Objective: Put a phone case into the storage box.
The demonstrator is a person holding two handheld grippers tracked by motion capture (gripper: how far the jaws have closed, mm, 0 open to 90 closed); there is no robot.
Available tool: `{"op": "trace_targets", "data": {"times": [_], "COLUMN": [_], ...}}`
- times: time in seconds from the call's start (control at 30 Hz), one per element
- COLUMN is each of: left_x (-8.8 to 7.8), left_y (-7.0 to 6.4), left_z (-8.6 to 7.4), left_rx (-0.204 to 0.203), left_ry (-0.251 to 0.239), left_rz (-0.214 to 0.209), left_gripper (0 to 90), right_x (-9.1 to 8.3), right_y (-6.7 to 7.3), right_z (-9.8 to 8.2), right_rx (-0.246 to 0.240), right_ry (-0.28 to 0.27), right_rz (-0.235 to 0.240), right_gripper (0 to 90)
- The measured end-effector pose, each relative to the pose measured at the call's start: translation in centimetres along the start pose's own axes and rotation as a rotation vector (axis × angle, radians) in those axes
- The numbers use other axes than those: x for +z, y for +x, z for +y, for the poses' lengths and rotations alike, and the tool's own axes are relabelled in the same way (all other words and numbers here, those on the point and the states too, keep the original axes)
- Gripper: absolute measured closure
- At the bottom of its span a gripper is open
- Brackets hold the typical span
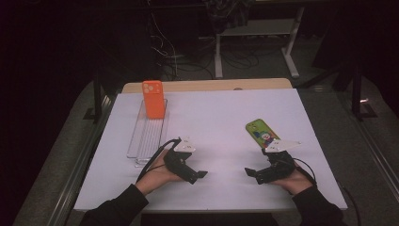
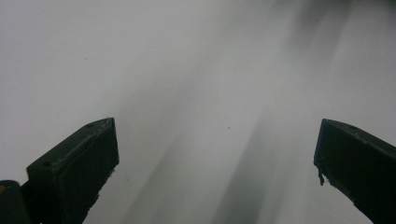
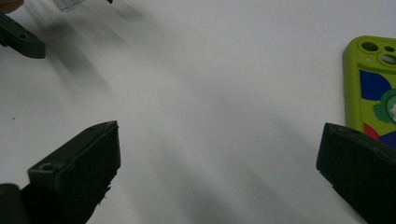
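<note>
We see a clear tray (image 1: 149,134) lying at about ten o'clock on the table (image 1: 216,117), and an orange phone (image 1: 153,99) stands upright at its far end; whether the phone sits inside the tray or just against it we cannot tell, and the rest of the tray looks bare. At about three o'clock a green phone (image 1: 261,133) with a cartoon picture lies flat, its near end covered by the right tool (image 1: 251,173); in the right gripper view it is cut off at the right edge (image 3: 373,88). Our left tool (image 1: 200,176) rests low at seven o'clock, the right at five o'clock, tips turned toward each other. Both tools have their jaws spread wide with nothing between them. The middle of the table between them lies open, and the near edge runs just below both hands. Beyond the far edge the room is dark and hard to make out.
</note>
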State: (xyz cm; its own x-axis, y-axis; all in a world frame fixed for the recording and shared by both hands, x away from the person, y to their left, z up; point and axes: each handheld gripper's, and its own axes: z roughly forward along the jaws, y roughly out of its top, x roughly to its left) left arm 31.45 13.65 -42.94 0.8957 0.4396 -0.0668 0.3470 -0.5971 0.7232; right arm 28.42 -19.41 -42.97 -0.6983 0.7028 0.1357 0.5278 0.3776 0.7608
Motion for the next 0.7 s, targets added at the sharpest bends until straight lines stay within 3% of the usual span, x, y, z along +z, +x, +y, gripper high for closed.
{"op": "trace_targets", "data": {"times": [0.1,0.2,0.47,0.7], "left_x": [0.0,0.0,0.4,0.3], "left_y": [-0.1,0.1,-0.1,0.2], "left_z": [0.0,0.1,0.0,0.0], "left_rx": [0.006,0.027,-0.02,-0.007], "left_ry": [-0.007,0.023,0.012,0.029], "left_rz": [0.002,-0.012,-0.04,-0.042], "left_gripper": [0.0,0.0,0.0,0.0], "right_x": [0.0,0.0,-0.4,-0.6], "right_y": [0.0,-0.1,-1.0,-2.5], "right_z": [0.3,0.7,2.6,4.4], "right_rx": [-0.001,0.01,0.024,0.044], "right_ry": [0.02,0.046,0.061,0.077], "right_rz": [-0.005,-0.013,-0.045,-0.081], "right_gripper": [0.0,0.0,0.0,0.0]}}
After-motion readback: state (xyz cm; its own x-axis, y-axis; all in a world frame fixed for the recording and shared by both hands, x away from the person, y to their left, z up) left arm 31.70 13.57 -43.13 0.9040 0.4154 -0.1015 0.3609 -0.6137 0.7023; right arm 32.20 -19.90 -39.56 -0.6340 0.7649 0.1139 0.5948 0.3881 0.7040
